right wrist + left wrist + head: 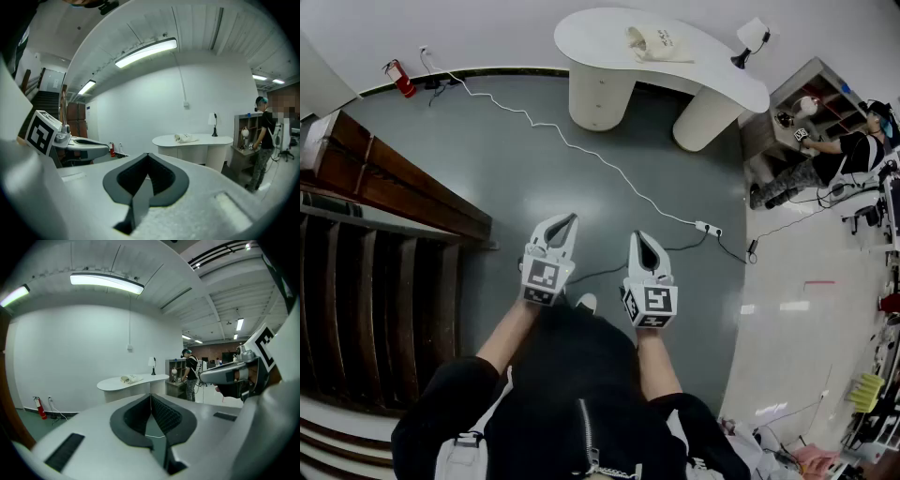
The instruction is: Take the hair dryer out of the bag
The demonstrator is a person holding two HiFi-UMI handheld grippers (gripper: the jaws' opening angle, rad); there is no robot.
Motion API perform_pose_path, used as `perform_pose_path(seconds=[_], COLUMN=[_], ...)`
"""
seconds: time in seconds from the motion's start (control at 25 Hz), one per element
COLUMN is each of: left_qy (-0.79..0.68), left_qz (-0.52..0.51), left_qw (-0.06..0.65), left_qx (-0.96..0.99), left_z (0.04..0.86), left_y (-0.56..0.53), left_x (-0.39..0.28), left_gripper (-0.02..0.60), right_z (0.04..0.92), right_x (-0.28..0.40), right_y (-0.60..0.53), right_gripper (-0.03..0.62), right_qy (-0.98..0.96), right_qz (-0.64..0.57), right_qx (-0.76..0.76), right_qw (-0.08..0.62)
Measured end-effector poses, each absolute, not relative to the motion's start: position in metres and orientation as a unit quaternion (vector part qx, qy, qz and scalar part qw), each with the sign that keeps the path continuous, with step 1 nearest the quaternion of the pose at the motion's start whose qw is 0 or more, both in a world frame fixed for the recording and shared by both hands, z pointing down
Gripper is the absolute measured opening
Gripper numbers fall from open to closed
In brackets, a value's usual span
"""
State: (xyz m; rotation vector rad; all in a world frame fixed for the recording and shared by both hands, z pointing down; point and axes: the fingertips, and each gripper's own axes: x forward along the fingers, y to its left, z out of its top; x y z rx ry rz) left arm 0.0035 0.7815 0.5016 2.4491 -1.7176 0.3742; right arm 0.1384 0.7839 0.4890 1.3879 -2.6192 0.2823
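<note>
Head view and both gripper views, operator standing on a grey floor. The left hand-held gripper and the right hand-held gripper are held side by side in front of the body, near each other but apart, both pointing slightly below level. Each has its jaws pressed together with nothing between them, as its own view shows (left; right).

The bag, a cream cloth pouch, lies on a white curved surface well ahead of both hand-held grippers and a little to their right. It also shows in the left gripper view and the right gripper view. The hair dryer cannot be made out in any view.

A lamp stands on the surface to the right of the bag. A white cable runs across the floor ahead of the hand-held grippers to a power strip just right of the right one. A person stands at a shelf unit far ahead to the right.
</note>
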Motion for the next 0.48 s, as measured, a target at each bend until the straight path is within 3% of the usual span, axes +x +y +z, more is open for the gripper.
perform_pose_path(seconds=[0.48], left_qy=[-0.576], left_qz=[0.141], left_qw=[0.066], left_qx=[0.803], left_z=[0.497], left_y=[0.821], left_x=[0.045], left_gripper=[0.012], right_z=[0.489], right_x=[0.176], right_y=[0.818], right_gripper=[0.046], right_qy=[-0.887], right_qz=[0.115], right_qx=[0.445], right_qw=[0.046])
